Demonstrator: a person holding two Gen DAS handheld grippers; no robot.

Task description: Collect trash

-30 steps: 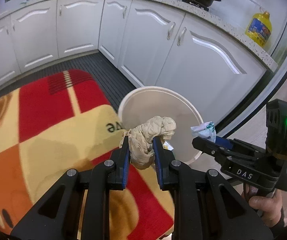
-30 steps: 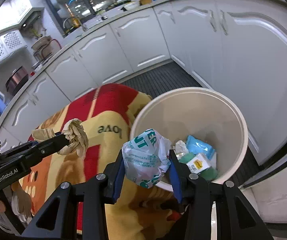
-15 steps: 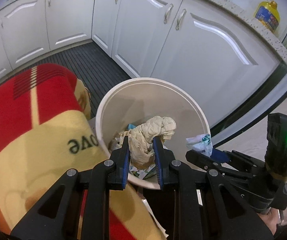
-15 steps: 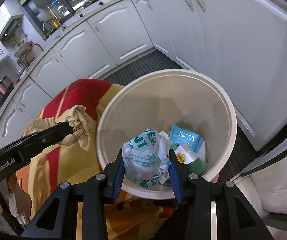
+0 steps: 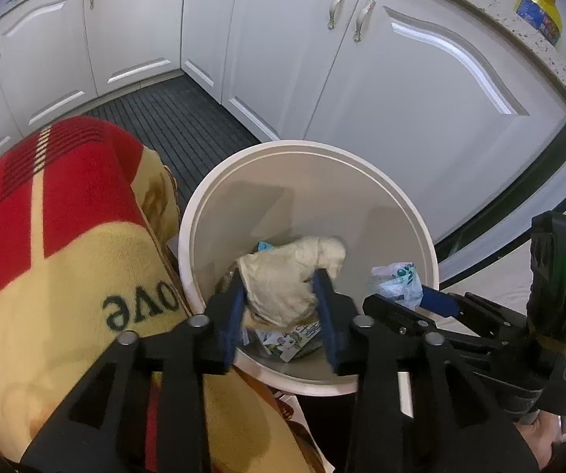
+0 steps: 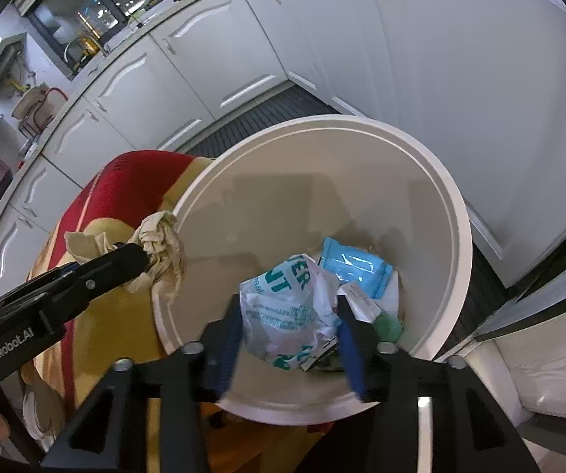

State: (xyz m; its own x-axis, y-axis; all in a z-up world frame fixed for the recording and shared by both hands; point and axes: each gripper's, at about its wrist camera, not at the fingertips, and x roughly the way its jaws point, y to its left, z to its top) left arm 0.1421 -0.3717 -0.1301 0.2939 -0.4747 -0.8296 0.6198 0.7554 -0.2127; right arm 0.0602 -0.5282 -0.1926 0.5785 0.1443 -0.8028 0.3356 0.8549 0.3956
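My left gripper (image 5: 281, 307) has just been opening around crumpled beige paper (image 5: 286, 276); my right gripper (image 6: 290, 329) likewise, crinkly white bag (image 6: 286, 307) between. Both hang mid-frame over the round white bin (image 6: 456, 213), beside a woolly red-yellow blanket (image 5: 46, 256).

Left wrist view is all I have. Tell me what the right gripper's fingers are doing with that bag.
Observer: The right gripper has just been opening its fingers. The white-and-green bag sits between them, over the bin.
Operator: Report what lies under it.
Observer: A blue packet lies at the bottom, beside the bag.
Operator: Now check my wad from that side.
Observer: The tan paper wad sits at the bin's rim, not its middle. It is between the fingers of the left gripper, which have also just been opening.
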